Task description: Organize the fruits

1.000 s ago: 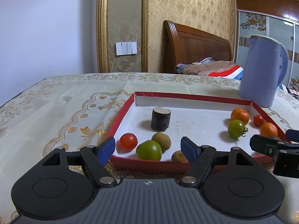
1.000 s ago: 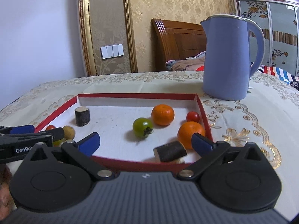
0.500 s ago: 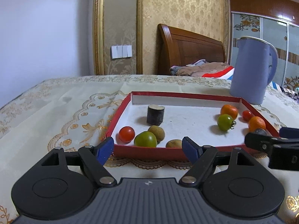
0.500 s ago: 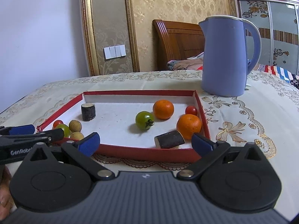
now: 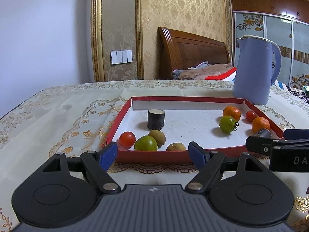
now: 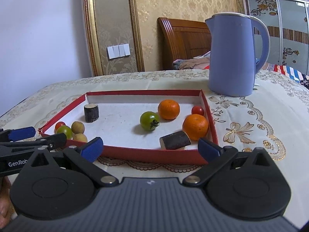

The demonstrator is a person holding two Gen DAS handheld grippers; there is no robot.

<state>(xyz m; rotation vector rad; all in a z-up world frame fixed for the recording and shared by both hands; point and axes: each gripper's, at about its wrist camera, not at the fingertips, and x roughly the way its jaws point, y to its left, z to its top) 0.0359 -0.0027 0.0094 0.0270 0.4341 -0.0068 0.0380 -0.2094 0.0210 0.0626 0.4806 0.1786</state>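
A shallow red-rimmed tray [image 5: 185,99] [image 6: 146,92] with a white floor holds the fruit. At its near left lie a red tomato [image 5: 127,139], a green tomato [image 5: 145,143] and two brown longans [image 5: 157,136] [image 5: 176,147]. A dark cane piece [image 5: 156,119] stands upright; another [image 6: 174,140] lies on its side. At the right sit two oranges [image 6: 168,109] [image 6: 195,124], a green tomato [image 6: 149,120] and a small red tomato [image 6: 197,110]. My left gripper [image 5: 153,153] and right gripper [image 6: 150,147] are open and empty, just short of the tray's near rim.
A blue kettle [image 6: 234,56] [image 5: 255,71] stands behind the tray's right corner. The table wears a cream and gold embroidered cloth [image 5: 58,116]. A wooden headboard [image 5: 191,52] and bedding lie beyond the far edge. Part of a hand [image 6: 3,205] shows at the left of the right wrist view.
Both grippers have drawn back from the tray: their fingertips, once over its near rim, now sit in front of it. The fruit has not moved.
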